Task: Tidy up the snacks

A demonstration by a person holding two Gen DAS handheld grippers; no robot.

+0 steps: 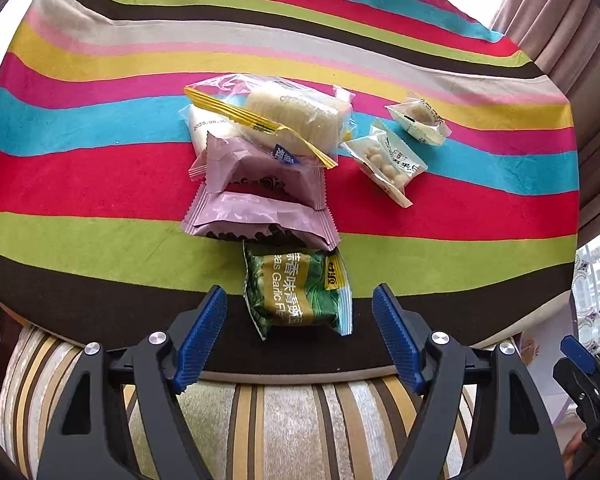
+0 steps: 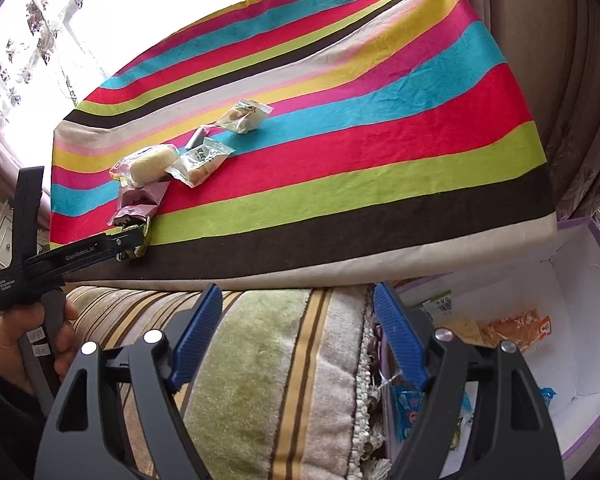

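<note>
Several snack packs lie in a loose heap on the striped tablecloth [image 1: 100, 184]. Nearest is a green pea pack [image 1: 296, 292], which lies between the blue pads of my left gripper [image 1: 300, 300]; the gripper is open and its pads are clear of the pack. Behind it are two purple packs [image 1: 260, 216], a clear pack with a rice cracker [image 1: 288, 116] and two small nut packs [image 1: 388, 160]. My right gripper [image 2: 298, 296] stands open and empty over a striped cushion [image 2: 260, 360], off the table. From the right wrist view the left gripper [image 2: 134, 246] is at the table's near edge.
A white-lined box with a purple rim [image 2: 580, 280] sits low at the right, beside the cushion. It holds an orange pack [image 2: 516, 332] and a blue pack [image 2: 408, 404]. Curtains [image 1: 560, 40] hang to the right of the table. A hand [image 2: 32, 340] grips the left tool.
</note>
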